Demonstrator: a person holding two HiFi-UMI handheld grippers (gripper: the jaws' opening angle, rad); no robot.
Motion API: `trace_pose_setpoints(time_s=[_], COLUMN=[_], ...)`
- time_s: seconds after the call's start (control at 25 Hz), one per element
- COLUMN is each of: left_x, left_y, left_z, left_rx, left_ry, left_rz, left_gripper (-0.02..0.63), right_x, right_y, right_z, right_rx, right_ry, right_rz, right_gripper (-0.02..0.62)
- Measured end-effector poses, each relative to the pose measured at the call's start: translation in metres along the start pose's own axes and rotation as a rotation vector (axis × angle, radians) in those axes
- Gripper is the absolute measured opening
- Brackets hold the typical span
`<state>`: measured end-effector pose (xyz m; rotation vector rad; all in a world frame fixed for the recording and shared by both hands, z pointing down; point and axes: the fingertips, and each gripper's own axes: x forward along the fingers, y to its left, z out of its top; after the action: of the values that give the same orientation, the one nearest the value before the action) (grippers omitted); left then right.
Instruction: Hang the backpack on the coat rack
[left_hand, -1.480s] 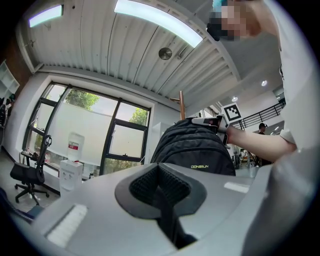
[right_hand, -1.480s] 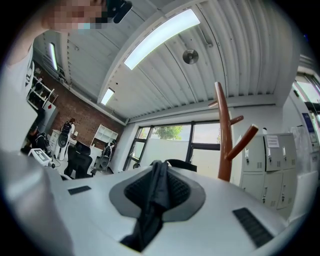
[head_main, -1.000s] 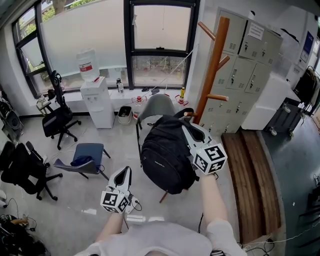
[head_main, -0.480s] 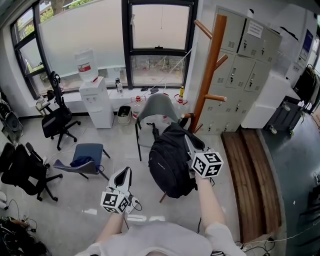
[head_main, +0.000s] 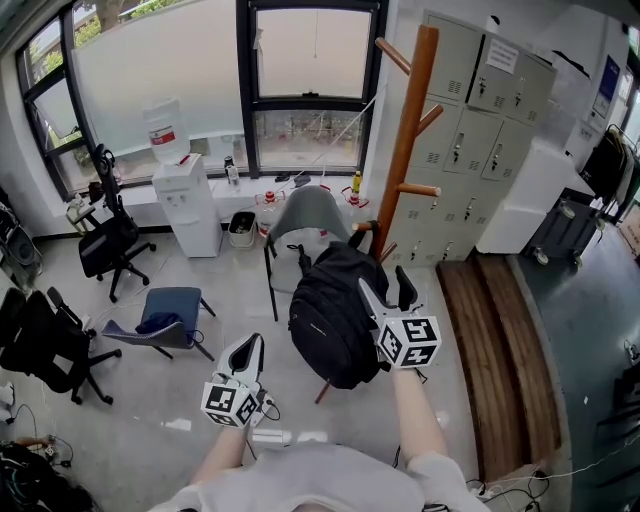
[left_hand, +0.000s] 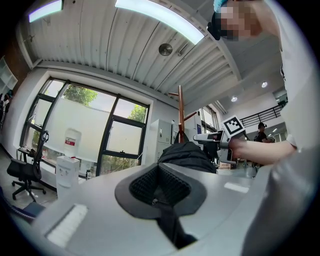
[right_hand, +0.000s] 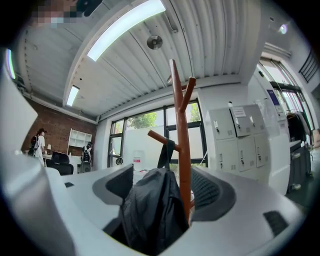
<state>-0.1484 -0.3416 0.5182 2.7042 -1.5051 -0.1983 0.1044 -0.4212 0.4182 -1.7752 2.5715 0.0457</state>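
Nearest, the left claw (head_main: 250, 348) is held low over the grey floor (head_main: 150, 420) with its jaws pressed together and nothing between them. It points level, off to the side of the work.

To its right, the right claw (head_main: 385, 287) reaches forward on an outstretched arm, also pointing level. Its jaws are opening and stand wide. The right gripper view shows the black backpack (head_main: 330, 318) in the gap between them, the dark fabric bulging up between the two pads (right_hand: 210, 190) without being pinched.

The backpack hangs just in front of this claw, right beside the brown wooden coat rack (head_main: 405, 130). Its top strap (right_hand: 166, 149) is looped over one of the rack's lower pegs – the right gripper view shows the strap draped across the slanting peg, the bag's body hanging below it against the post.

Just behind the backpack stands a grey chair (head_main: 305, 212). A blue chair (head_main: 172, 308) sits further left on the floor. Beyond them are a white water dispenser (head_main: 188, 200) under the large window (head_main: 200, 70) and grey lockers (head_main: 480, 120) against the right wall – the coat rack stands between window and lockers.
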Motion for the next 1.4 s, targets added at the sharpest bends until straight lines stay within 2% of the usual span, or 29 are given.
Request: trace_pose_setpoints(time_s=[0.68,1.04,1.24,1.28,1.32,1.4], left_x=[-0.005,-0.011,-0.016,-0.016,-0.017,-0.018], left_y=[-0.039,-0.054,-0.056,-0.056,-0.056,-0.056], left_z=[0.012,0.005,0.005,0.004,0.004,0.003], left_rx=[-0.027,-0.021,-0.013,-0.012,-0.011,-0.008], left_ry=[-0.001,0.015,0.023,0.026,0.027,0.030], left_rz=[-0.055,-0.059,-0.048,-0.046,-0.044,-0.040], left_gripper=[0.009,0.009,0.009,0.009,0.009,0.009], right_x=[-0.070,-0.102,-0.117,-0.120,-0.122,-0.127], right_y=[0.025,0.033,0.036,0.035,0.034,0.032], right_z=[-0.008,-0.032,-0.038,-0.039,-0.040,-0.042], right_rx=[0.015,0.027,0.022,0.028,0.035,0.042], right_ry=[0.028,0.040,0.013,0.007,0.001,-0.012], right_rz=[0.028,0.012,-0.016,-0.024,-0.034,-0.049], right_gripper=[0.324,0.322,0.320,0.308,0.267,0.122])
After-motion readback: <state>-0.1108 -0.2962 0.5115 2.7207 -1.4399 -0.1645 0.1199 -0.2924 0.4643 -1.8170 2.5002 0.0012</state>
